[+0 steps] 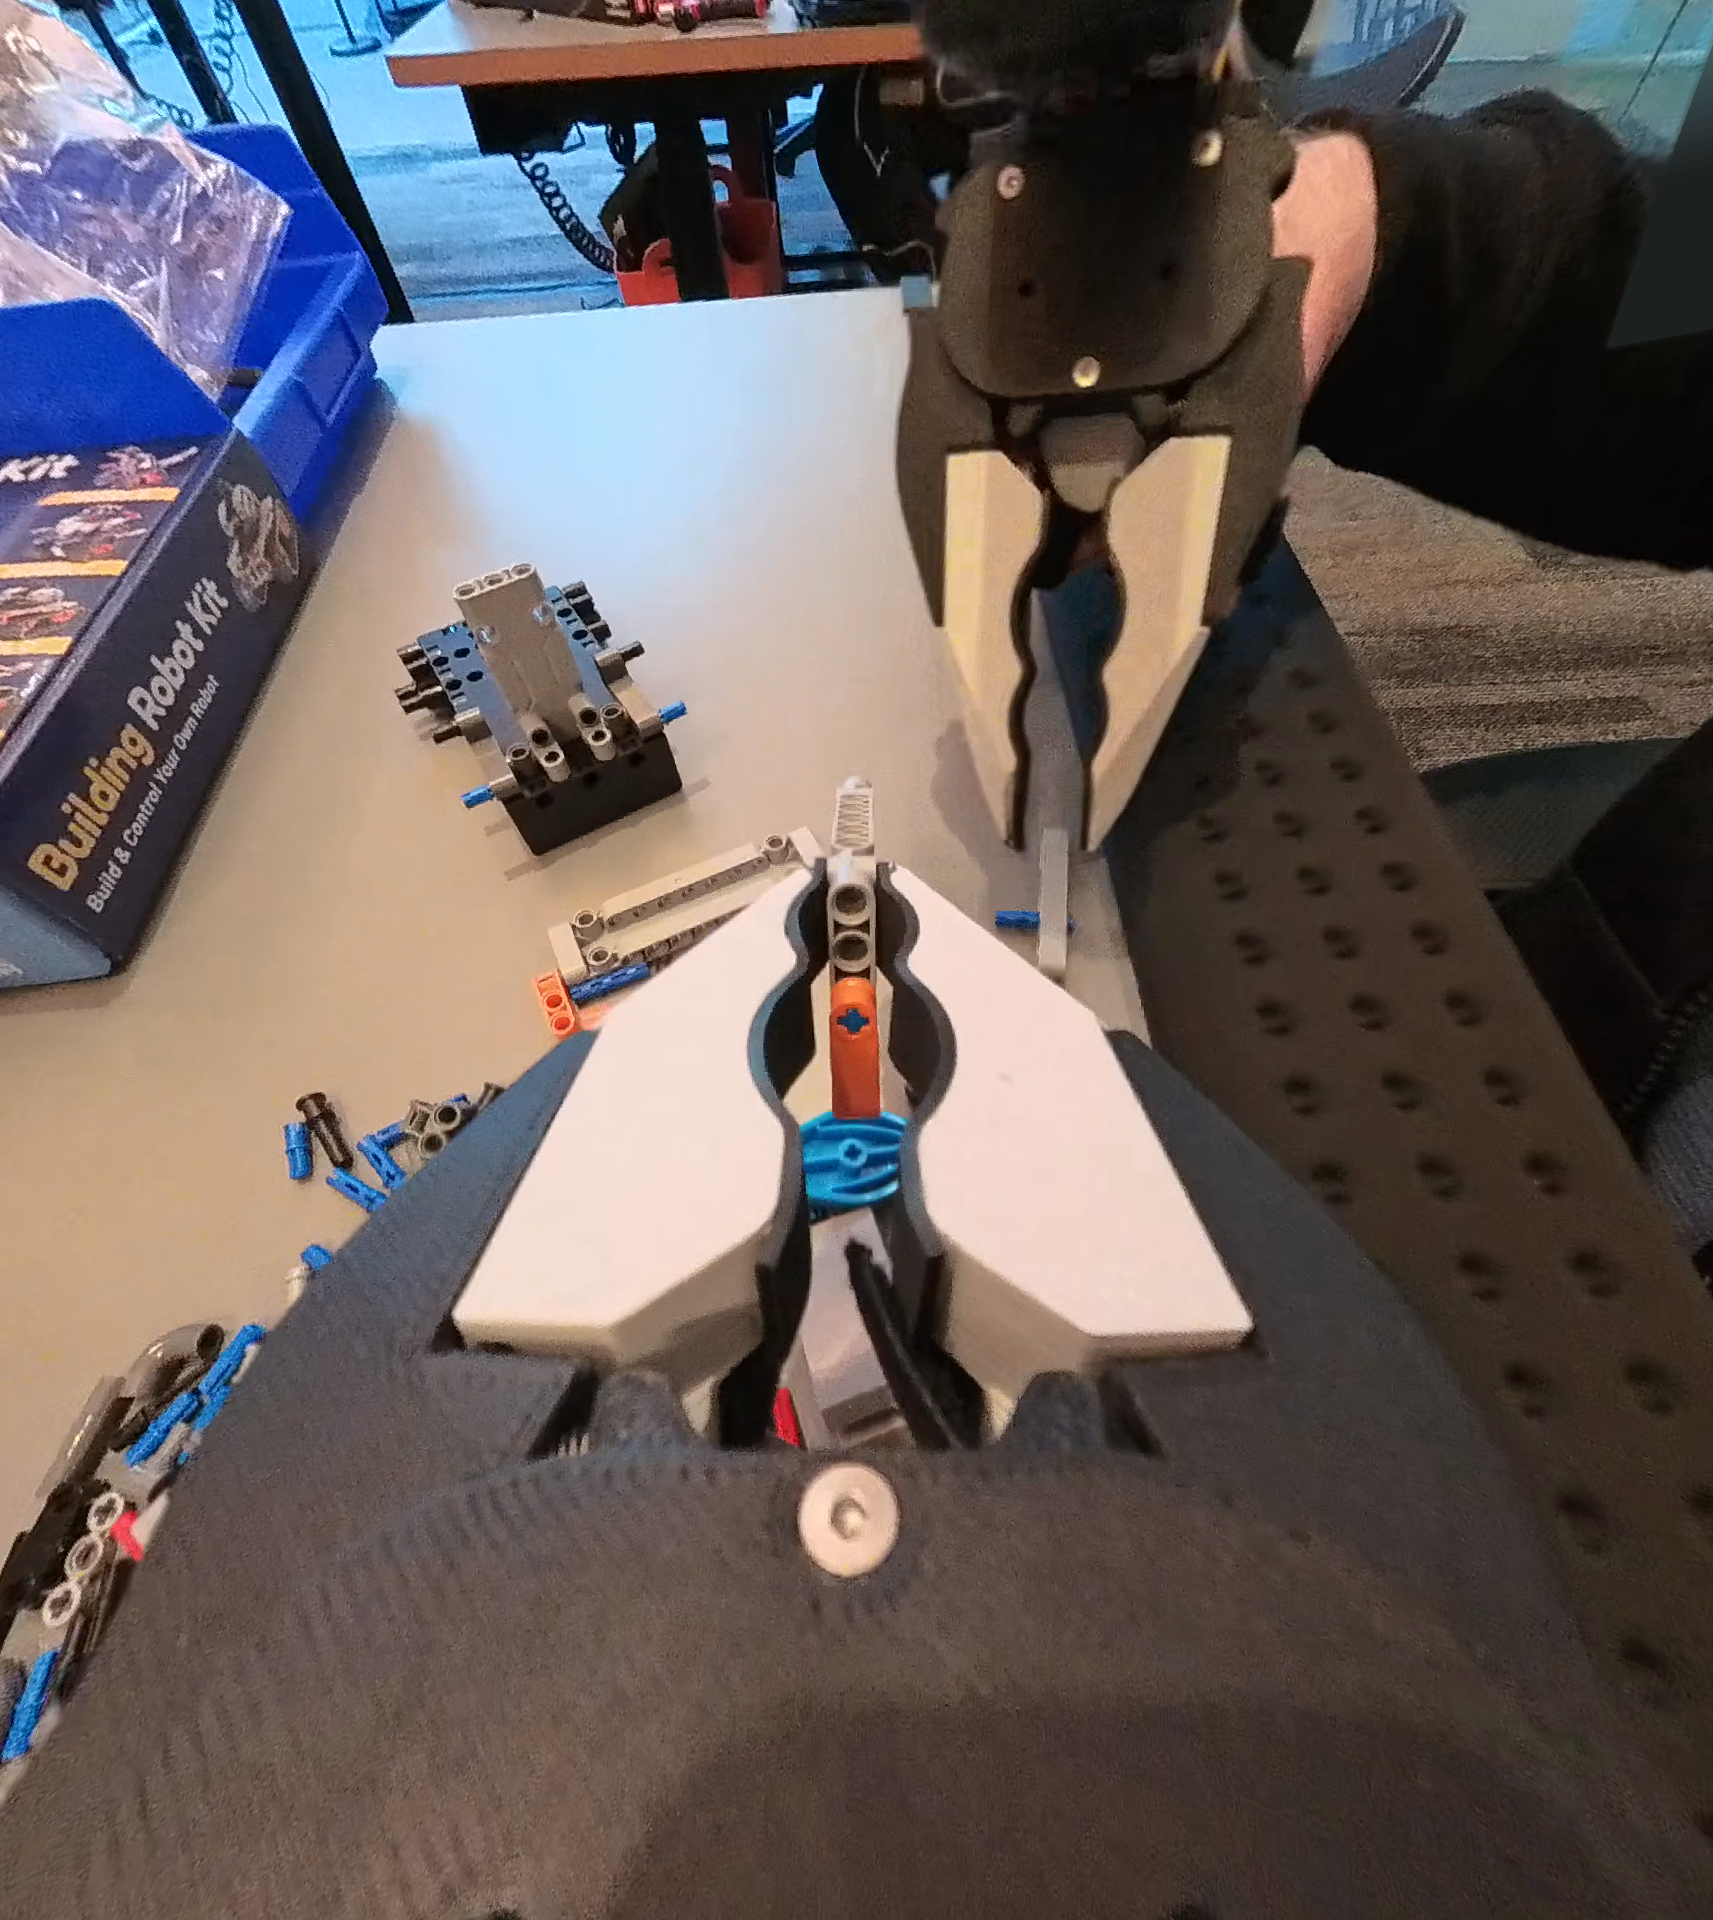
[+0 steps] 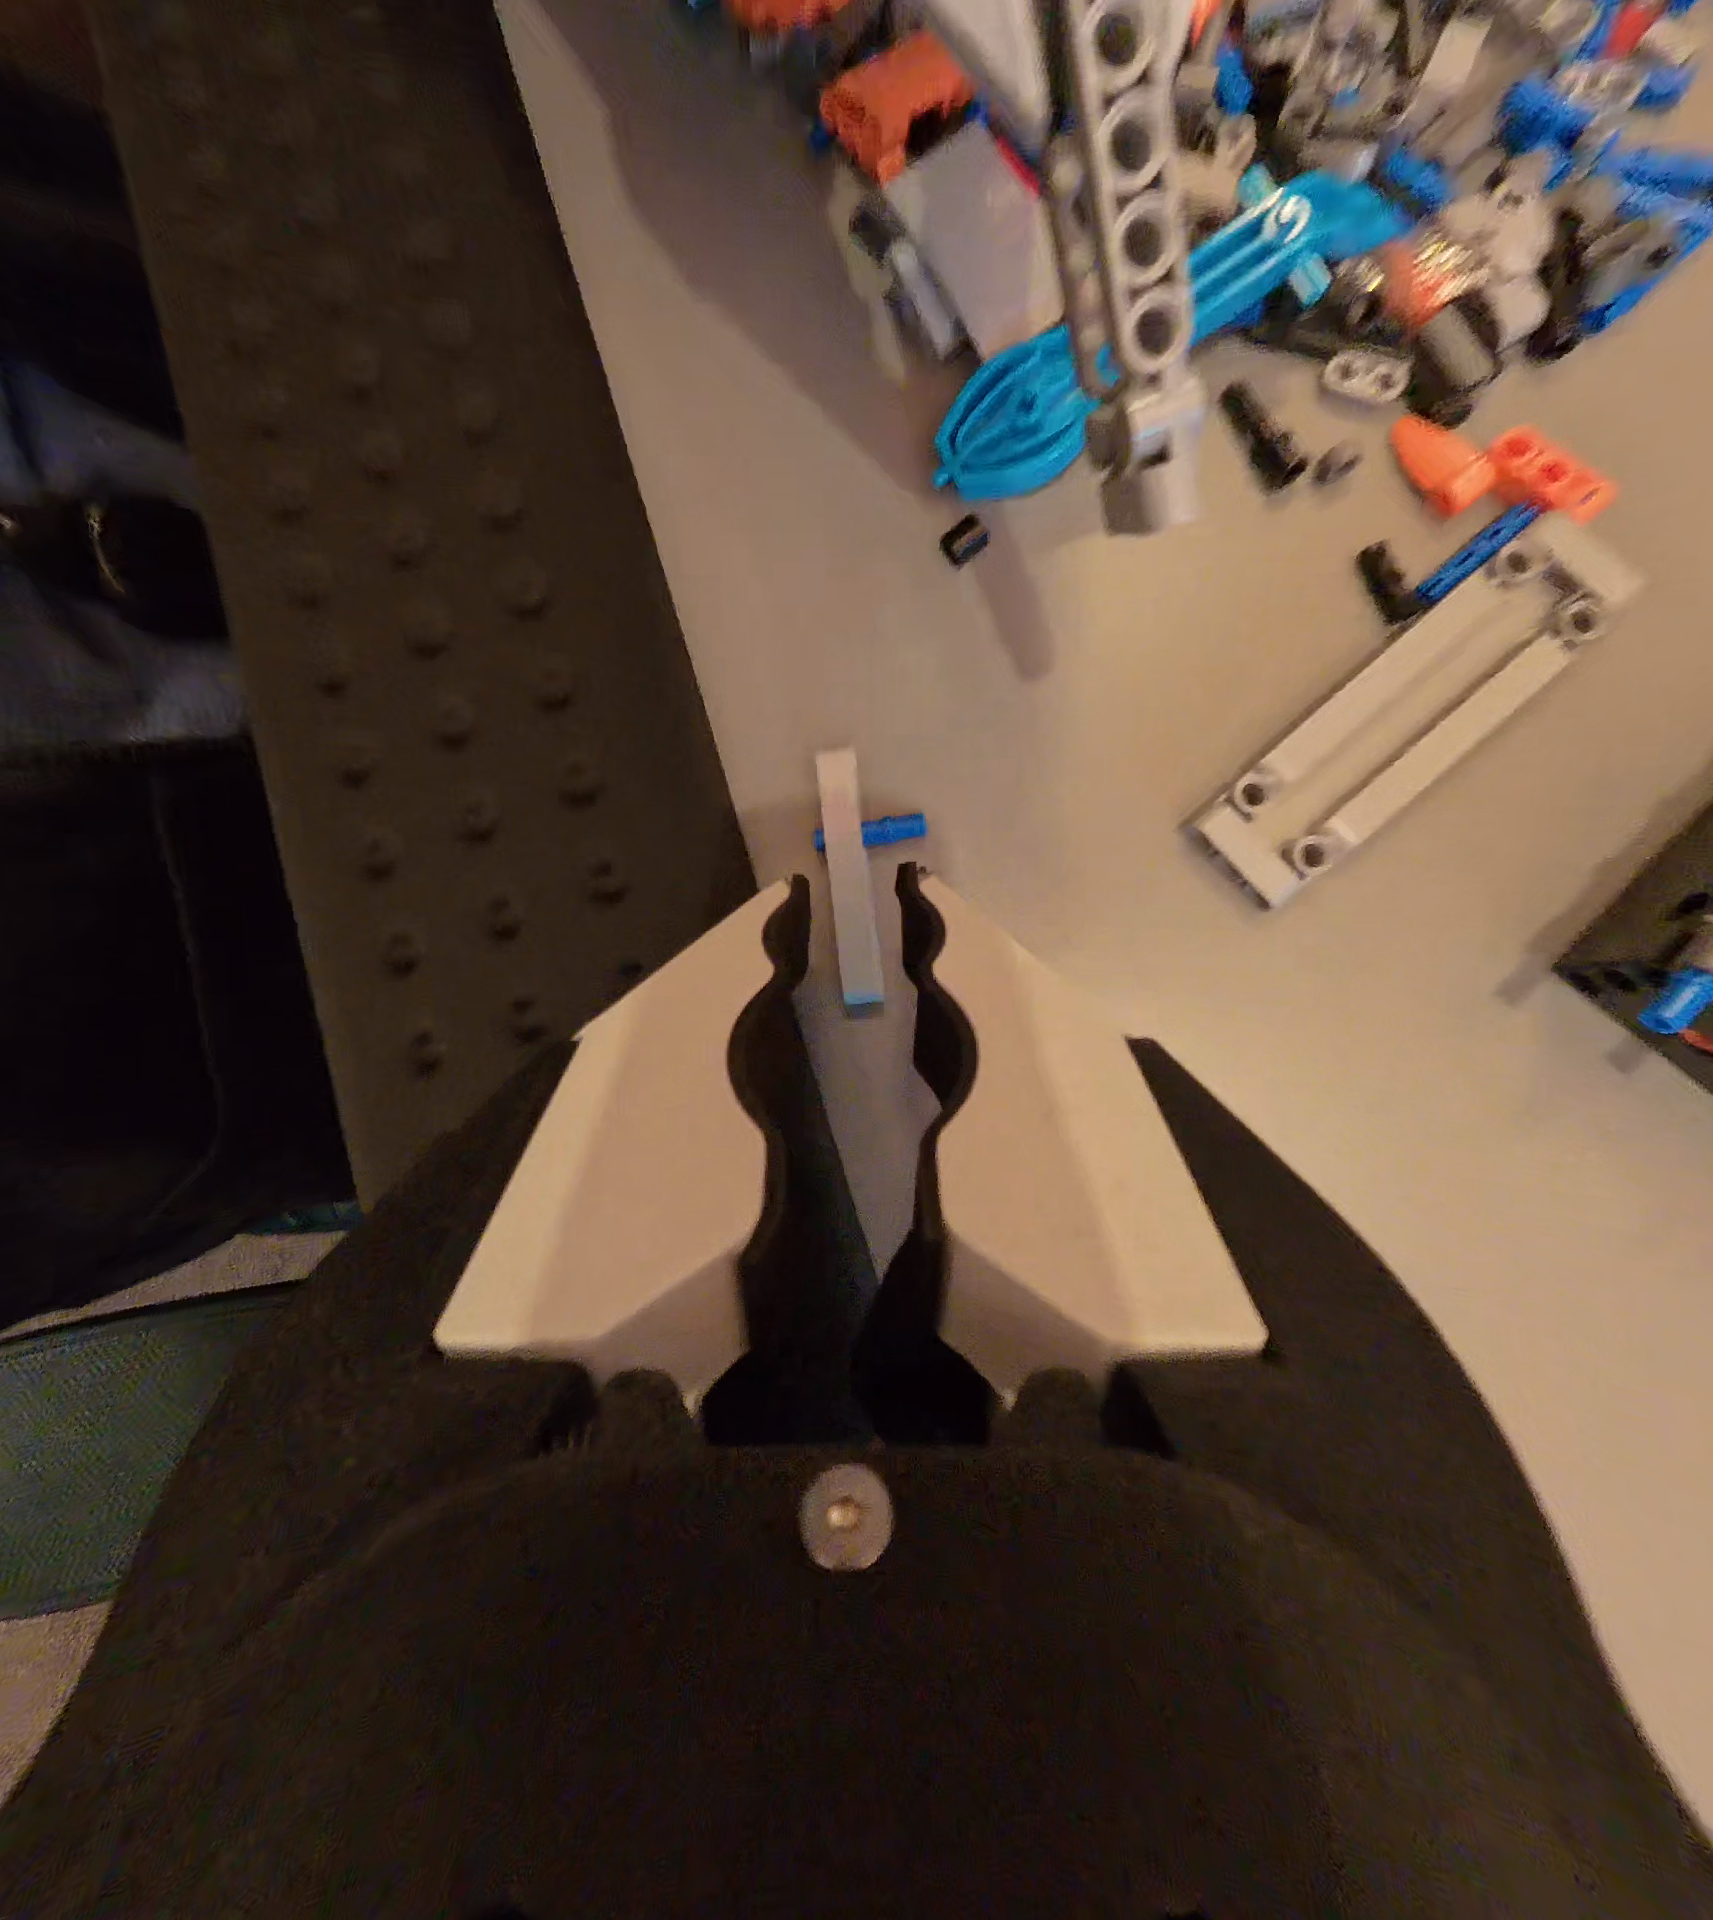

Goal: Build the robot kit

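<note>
The left gripper (image 1: pixel 852 883) is clamped on a rigid, light grey-orange-blue plastic brick assembly (image 1: pixel 853 1023), while the right gripper (image 2: pixel 854 883), fingers parted, straddles a stiff pale grey plastic beam (image 2: pixel 850 894) with 1 blue pin at the white table (image 2: pixel 1091 1039) edge, best pinched across its flat sides

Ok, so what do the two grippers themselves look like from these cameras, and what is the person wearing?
Both match: the left gripper and right gripper have a dark textured printed body, a silver screw at the centre, and wedge-shaped white fingers lined with wavy black pads. No cables show. Behind the right gripper, the left view shows a dark sleeve.
</note>
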Available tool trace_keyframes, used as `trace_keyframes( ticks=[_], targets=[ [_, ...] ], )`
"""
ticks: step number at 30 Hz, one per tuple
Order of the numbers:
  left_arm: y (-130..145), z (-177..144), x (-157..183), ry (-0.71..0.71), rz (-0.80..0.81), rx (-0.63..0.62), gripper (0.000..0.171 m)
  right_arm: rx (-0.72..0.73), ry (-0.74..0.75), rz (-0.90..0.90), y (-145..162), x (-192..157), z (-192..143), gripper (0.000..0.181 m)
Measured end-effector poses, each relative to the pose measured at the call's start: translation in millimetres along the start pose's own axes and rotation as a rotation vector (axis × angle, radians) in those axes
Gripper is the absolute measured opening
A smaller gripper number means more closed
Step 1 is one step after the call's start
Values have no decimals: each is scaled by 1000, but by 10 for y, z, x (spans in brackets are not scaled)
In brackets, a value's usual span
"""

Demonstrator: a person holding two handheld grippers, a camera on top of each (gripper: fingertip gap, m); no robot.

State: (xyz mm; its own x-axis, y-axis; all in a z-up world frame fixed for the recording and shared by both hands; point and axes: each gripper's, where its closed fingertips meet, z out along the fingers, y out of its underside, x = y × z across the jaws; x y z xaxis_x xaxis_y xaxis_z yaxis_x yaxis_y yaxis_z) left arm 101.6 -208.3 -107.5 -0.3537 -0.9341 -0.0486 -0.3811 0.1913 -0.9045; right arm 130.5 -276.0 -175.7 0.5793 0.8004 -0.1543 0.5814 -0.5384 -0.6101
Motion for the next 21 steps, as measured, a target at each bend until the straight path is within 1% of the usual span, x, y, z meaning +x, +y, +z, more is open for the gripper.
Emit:
trace_keyframes(
  ticks=[3,4,6,8,9,11,14,16,18,20,21],
  targets=[
    [36,1,13,9,-14,-13,5,-90,38,-15,134,32,112,14],
    [59,8,23,11,-14,-25,5,-87,46,-22,127,43,132,8],
    [94,18,43,14,-16,-38,5,-74,37,-22,99,24,161,6],
    [131,13,40,7,-20,-53,5,-50,70,-30,62,63,136,6],
    [145,4,31,2,-24,-57,5,-22,74,-26,25,65,100,6],
    [165,-12,25,8,-54,-56,5,35,138,-28,-56,144,-38,6],
    [177,-13,43,29,-95,-49,5,175,249,-35,-312,250,-328,6],
    [161,-7,53,43,-118,-40,5,224,334,-71,-475,306,-432,6],
    [138,2,61,58,-148,-25,5,236,414,-119,-613,350,-437,6],
    [121,12,82,84,-185,-12,5,212,500,-183,-683,404,-387,6],
    [114,17,77,88,-203,-4,5,212,519,-210,-715,402,-347,6]
  ],
)
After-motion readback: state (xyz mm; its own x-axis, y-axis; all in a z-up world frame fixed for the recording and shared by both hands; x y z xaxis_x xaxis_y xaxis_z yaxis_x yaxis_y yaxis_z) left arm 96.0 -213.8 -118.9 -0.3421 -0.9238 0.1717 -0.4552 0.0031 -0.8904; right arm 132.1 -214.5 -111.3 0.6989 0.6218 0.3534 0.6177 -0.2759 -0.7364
